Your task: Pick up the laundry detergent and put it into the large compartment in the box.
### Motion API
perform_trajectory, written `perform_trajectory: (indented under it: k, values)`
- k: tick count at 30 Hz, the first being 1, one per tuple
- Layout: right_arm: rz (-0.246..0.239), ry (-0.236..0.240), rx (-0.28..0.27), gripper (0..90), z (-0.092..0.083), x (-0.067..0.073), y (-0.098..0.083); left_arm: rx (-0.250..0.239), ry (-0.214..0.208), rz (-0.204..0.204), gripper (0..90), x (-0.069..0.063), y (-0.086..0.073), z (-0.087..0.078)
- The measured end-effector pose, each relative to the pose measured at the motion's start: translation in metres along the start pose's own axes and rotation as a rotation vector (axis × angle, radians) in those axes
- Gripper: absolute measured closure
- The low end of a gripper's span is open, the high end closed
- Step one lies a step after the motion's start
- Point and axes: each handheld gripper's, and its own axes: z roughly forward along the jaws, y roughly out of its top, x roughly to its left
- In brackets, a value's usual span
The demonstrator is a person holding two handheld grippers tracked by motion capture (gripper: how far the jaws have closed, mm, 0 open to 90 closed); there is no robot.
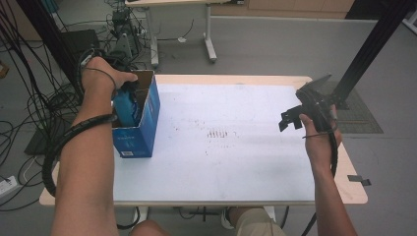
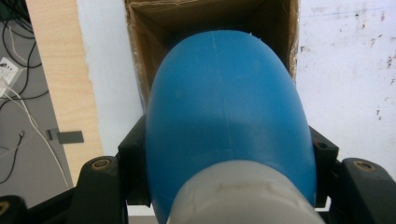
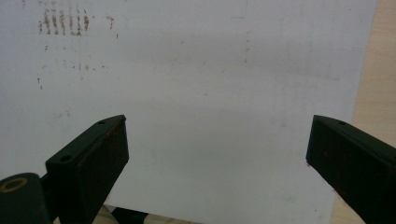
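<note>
Bottle [image 2: 229, 121] — clamped by left gripper [image 2: 224, 158] above box [image 2: 149, 28] — may snag the rim if tilted; right gripper [image 3: 217, 149] released.

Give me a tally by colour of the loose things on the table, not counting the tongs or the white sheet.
Blue: 2, the blue box standing open at the table's left edge, and the blue bottle with a white cap that the left tongs hold over the box's opening.
Other colours: 0.
Total: 2
</note>
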Motion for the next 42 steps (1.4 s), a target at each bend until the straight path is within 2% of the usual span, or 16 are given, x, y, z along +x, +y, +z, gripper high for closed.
perform_trajectory:
  k: [11, 42]
  values:
    - [-0.004, -0.002, 0.002, 5.7, 0.002, 0.000, 0.001, 0.014, 0.005, 0.011, 37.4, -0.004, 0.001, 0.024]
    - [0.005, 0.000, 0.008, 5.7, 0.007, -0.004, -0.002, 0.004, 0.019, 0.046, 37.4, -0.007, -0.007, 0.061]
